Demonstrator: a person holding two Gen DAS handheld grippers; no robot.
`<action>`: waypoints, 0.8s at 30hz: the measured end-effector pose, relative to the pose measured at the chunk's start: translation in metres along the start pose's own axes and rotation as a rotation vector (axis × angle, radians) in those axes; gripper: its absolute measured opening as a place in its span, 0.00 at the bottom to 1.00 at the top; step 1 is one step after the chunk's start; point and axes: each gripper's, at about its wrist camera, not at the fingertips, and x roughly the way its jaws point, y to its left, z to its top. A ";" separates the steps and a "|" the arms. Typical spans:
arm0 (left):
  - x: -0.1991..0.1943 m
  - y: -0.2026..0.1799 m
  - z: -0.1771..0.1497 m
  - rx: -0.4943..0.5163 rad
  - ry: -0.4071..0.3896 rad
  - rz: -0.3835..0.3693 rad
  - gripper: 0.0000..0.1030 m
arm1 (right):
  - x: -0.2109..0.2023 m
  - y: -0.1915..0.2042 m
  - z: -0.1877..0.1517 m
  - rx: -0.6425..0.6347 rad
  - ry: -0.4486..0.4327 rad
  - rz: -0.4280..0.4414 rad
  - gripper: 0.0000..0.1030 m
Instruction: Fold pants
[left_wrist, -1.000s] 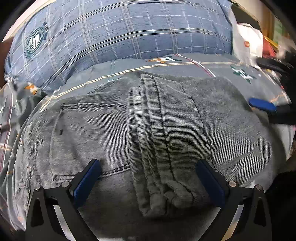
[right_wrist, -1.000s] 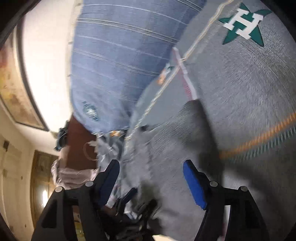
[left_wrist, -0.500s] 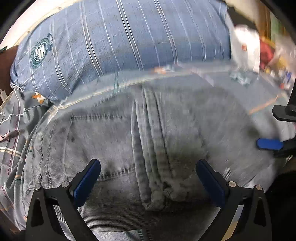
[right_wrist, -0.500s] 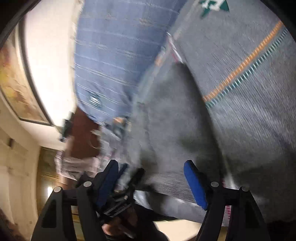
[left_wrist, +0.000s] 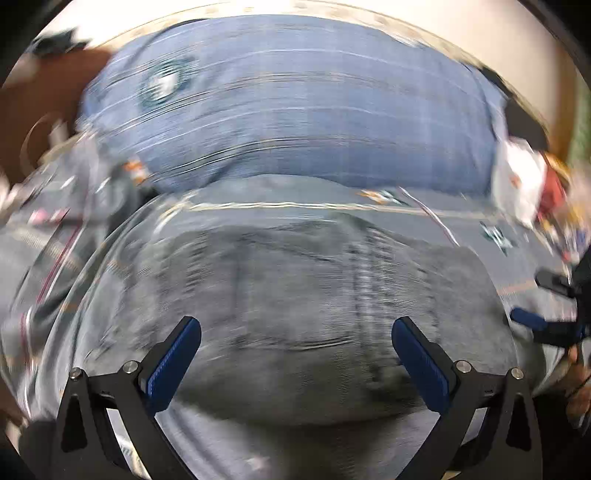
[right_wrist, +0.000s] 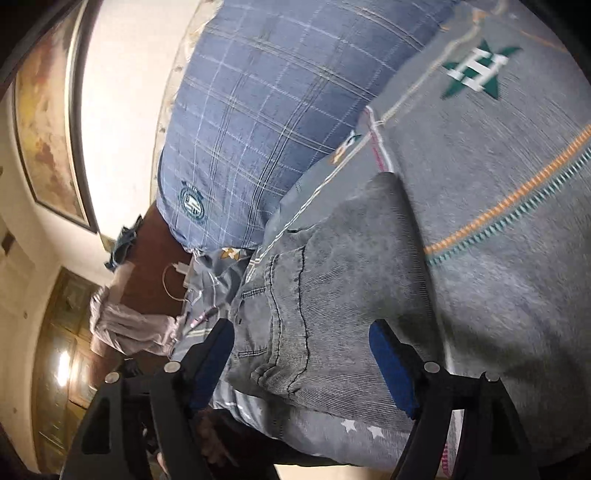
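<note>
- Lying folded into a short, thick bundle on the grey bedspread (right_wrist: 509, 177): the grey pants (right_wrist: 332, 280), near the bed's front edge, with a back pocket and a thick seam on top.
- Far left in the right wrist view: a framed picture (right_wrist: 44, 122) on the wall, then a big blue checked pillow (right_wrist: 258, 110) behind the pants.
- Hanging above the bundle, wide open and holding nothing: the left gripper (left_wrist: 295, 354), with the pants (left_wrist: 295, 302) between and past its blue pads. Very blurry view, so hard to tell if a pad touches the cloth.
- Wide open too, gripping nothing: the right gripper (right_wrist: 301, 354), over the bundle's near end.
- Off at the right edge of the left wrist view: the right gripper (left_wrist: 546, 317) again, just beside the bundle.
- Looks nearly done: legs seem doubled over and stacked. Maybe one more pat or tidy left, or nothing at all.
</note>
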 end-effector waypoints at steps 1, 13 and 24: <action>0.000 0.015 -0.003 -0.047 -0.003 0.003 1.00 | 0.002 0.002 -0.001 -0.011 0.007 0.001 0.76; 0.009 0.055 -0.015 -0.147 0.042 0.074 1.00 | 0.041 0.014 -0.010 -0.070 0.075 -0.085 0.76; 0.012 0.056 -0.023 -0.131 0.072 0.062 1.00 | 0.041 0.015 -0.010 -0.087 0.039 -0.130 0.76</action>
